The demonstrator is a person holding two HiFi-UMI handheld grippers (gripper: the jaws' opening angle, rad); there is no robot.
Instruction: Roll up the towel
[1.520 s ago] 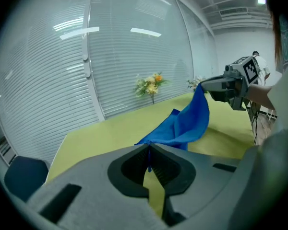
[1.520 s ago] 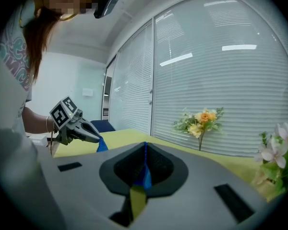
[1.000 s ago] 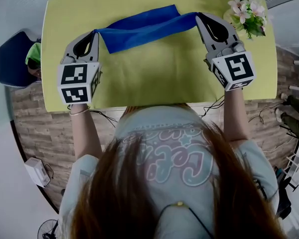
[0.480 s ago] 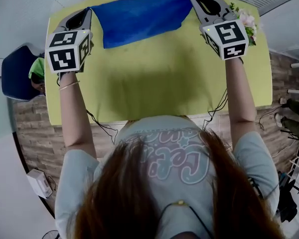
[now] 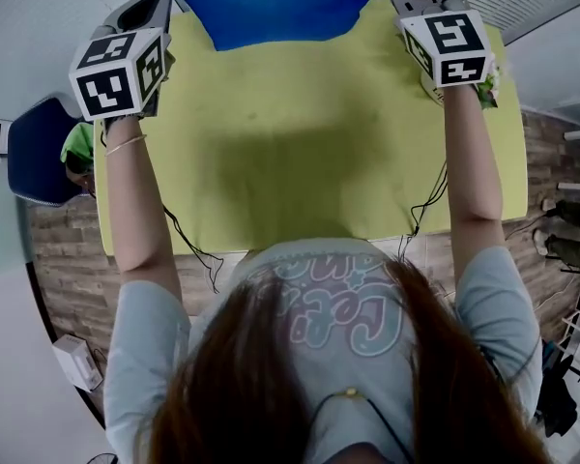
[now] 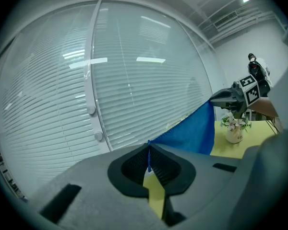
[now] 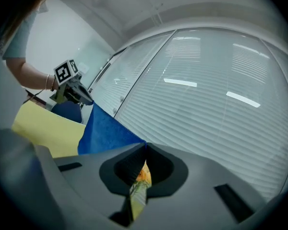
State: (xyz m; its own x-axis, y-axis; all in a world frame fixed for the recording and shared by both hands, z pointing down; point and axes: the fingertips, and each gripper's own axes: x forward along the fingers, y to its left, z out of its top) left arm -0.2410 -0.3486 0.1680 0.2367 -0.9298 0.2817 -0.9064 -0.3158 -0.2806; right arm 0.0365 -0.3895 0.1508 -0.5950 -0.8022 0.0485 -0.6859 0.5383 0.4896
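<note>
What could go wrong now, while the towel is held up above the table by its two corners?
1. The left gripper and the right gripper each pinch only a thin corner of the towel; it could slip out.
2. The flower vase stands near the right gripper; lowering the towel might knock it over.

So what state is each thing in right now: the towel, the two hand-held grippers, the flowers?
Towel: unrolled, hanging stretched between the two hand-held grippers.
Left hand-held gripper: shut on one top corner of the towel.
Right hand-held gripper: shut on the other top corner.
Flower vase: upright on the table.
</note>
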